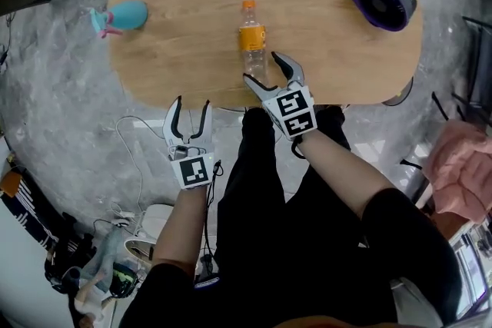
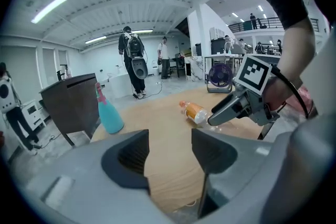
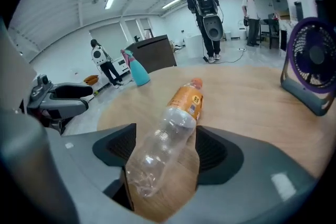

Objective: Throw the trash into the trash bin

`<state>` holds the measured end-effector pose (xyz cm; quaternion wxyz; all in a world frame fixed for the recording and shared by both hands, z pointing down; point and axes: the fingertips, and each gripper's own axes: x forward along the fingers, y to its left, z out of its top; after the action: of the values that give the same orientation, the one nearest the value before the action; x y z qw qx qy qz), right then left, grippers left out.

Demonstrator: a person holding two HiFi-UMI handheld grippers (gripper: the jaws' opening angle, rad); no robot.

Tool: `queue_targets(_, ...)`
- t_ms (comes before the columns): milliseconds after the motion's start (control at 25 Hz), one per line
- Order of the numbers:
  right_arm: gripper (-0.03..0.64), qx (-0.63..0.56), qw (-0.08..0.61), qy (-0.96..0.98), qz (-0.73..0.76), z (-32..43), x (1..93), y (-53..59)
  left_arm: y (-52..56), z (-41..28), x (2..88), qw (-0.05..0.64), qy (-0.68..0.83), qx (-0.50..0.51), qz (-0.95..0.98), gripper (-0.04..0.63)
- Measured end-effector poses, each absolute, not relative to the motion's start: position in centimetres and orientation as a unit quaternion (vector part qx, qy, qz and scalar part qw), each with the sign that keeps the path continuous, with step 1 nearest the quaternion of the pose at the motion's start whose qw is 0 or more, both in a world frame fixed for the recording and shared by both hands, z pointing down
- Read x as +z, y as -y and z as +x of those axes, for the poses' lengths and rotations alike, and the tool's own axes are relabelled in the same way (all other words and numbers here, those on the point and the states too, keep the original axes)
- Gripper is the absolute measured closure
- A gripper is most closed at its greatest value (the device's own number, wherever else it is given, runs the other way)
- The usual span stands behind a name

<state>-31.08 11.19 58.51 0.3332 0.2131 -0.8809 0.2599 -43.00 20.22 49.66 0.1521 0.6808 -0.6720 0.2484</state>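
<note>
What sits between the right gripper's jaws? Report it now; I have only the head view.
Observer: In the right gripper view, the clear lower end of the bottle lies between the open jaws of the right gripper. The pads do not appear to press it.
Operator: Now check the left gripper.
Observer: Its own view shows the left gripper open, with only the table showing between the jaws.
Operator: Tell me what is beyond the table.
Observer: A person stands past its far side, some way off.
</note>
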Motion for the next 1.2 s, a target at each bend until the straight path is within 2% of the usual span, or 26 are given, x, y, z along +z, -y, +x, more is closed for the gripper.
queue_targets(160, 0.197, 0.264, 0.362, 0.872, 0.199, -32.9, 60.7, -11.9, -19.5, -43.2, 49.9, 0.15, 0.673, 0.244, 0.682, 0.33)
queue_targets(360, 0.265, 0.269, 0.378, 0.867, 0.181, -32.5, 62.0, -12.3, -19.0, -42.0, 49.9, 0.15, 0.665, 0.241, 0.691, 0.33)
queue_targets(520, 0.285, 0.272, 0.338, 0.883, 0.18, -30.0, 59.7, -11.1, -19.8, -39.8, 50.4, 0.157, 0.649, 0.255, 0.7, 0.33)
queue_targets(800, 0.288, 0.27, 0.261, 0.902, 0.213, -21.5, 53.5, -9.6, -17.2, -35.0, 50.6, 0.144, 0.614, 0.288, 0.72, 0.33)
queue_targets(1000, 0.287, 0.248, 0.225, 0.912, 0.236, -13.5, 49.0, -10.2, -12.9, -27.9, 49.3, 0.126, 0.568, 0.276, 0.766, 0.33)
queue_targets(1200, 0.287, 0.257, 0.211, 0.898, 0.288, -4.1, 48.9, -9.1, -9.5, -19.7, 49.4, 0.103, 0.513, 0.295, 0.799, 0.33)
